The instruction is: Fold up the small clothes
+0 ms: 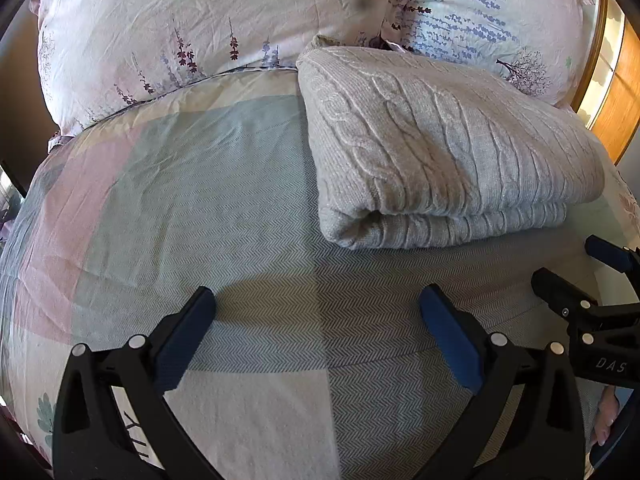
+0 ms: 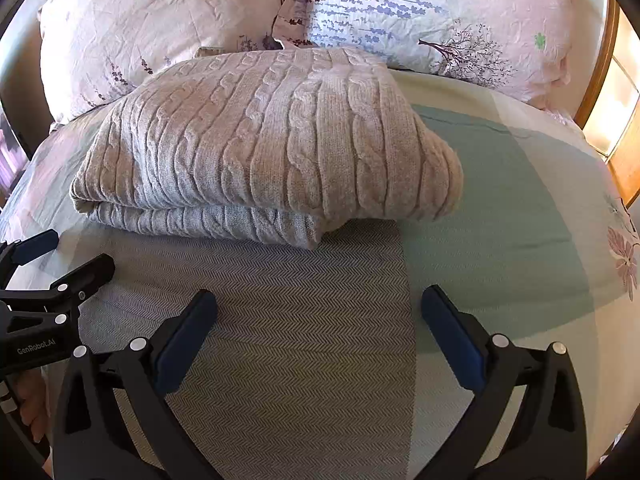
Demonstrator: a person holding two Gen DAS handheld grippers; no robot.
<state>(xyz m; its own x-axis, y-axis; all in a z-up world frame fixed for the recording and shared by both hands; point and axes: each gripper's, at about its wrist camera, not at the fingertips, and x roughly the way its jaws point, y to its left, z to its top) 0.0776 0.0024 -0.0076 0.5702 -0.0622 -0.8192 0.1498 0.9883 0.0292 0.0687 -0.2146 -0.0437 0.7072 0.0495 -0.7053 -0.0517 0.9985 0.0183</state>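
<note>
Jaws on both the left gripper [image 1: 316, 304] and the right gripper [image 2: 318, 304] stand wide apart and hold nothing, hovering side by side over the patchwork bed cover [image 1: 224, 200], short of the cable-knit sweater [image 2: 272, 140]. That sweater lies folded in a thick stack on the bed, its far edge touching the floral pillows [image 1: 200, 12], its layered open edge facing the grippers. If another fold is wanted, I judge the risk to be pinching only the top layer, so the bulky knit would slide and the stack would splay open.
</note>
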